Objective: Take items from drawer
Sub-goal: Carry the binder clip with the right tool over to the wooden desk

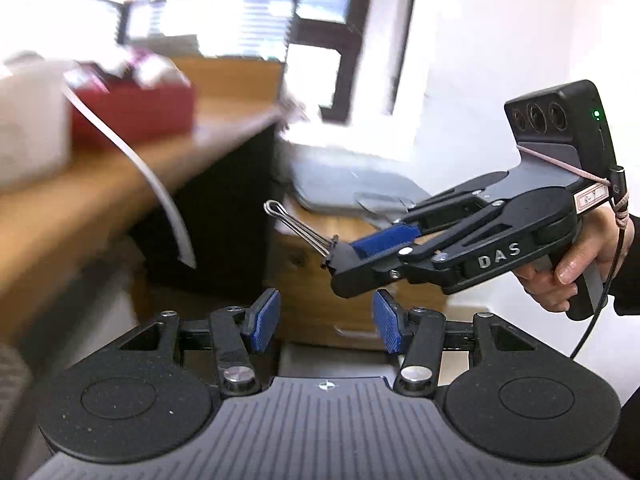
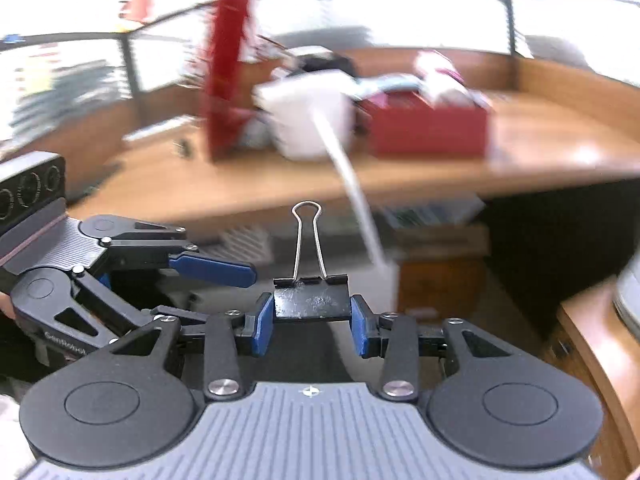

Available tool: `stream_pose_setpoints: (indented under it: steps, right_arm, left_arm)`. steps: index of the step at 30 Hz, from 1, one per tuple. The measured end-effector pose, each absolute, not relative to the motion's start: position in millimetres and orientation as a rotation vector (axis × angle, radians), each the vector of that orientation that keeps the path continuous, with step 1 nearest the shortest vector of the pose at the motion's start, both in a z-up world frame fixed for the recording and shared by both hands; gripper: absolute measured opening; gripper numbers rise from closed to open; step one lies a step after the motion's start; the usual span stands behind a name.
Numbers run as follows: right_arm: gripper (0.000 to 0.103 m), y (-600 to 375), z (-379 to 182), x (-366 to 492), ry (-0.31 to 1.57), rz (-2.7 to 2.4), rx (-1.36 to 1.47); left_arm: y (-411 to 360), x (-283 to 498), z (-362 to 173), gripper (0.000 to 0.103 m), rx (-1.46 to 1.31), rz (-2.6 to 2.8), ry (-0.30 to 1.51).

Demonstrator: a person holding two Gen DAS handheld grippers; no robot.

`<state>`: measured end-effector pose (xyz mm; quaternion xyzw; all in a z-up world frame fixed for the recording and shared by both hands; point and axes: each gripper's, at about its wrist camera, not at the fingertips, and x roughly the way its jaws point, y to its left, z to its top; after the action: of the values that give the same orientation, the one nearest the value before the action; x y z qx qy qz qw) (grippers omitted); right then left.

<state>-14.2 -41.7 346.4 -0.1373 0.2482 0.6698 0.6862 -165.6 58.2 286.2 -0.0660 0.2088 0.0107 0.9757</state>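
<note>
Blur: the curved wooden desk (image 2: 400, 178), the red rectangular box (image 2: 428, 130) and the white plastic tub (image 2: 312, 116) on it are smeared; lettering and contents cannot be read.
Tall red item (image 2: 226, 72): too smeared to identify.
White strip (image 1: 132, 160): a streak running off the tub; its lower end cannot be told.
Black metal binder clip (image 2: 310, 300): both sides covered by the blue pads; in the left wrist view the body is mostly hidden.
Person's hand (image 1: 576, 260): cut off at the frame's right edge.
Grey stack (image 1: 348, 184): blurred, nature unclear.
Low wooden cabinet (image 2: 440, 276): front blurred.
</note>
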Motion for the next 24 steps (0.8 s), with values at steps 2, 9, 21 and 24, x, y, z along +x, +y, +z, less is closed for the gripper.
stream_pose_setpoints:
  steps: [2, 9, 21, 24]
  right_arm:
    - [0.045, -27.6, 363.2, -27.4, 0.533, 1.562, -0.321]
    - [0.045, 34.3, 397.1, -69.6, 0.477, 1.72, -0.383]
    - [0.045, 146.5, 403.6, -119.9, 0.463, 1.832, -0.467]
    - [0.045, 171.9, 398.4, -127.4, 0.463, 1.836, -0.483]
  left_arm:
    - [60.9, -185.3, 303.8, 0.054, -0.141, 0.073, 0.396]
    - [75.5, -263.1, 348.4, 0.054, -0.196, 0.259, 0.296]
    - [123.4, -358.7, 366.0, 0.056, -0.227, 0.547, 0.191]
    - [137.6, -372.4, 364.4, 0.056, -0.245, 0.617, 0.182]
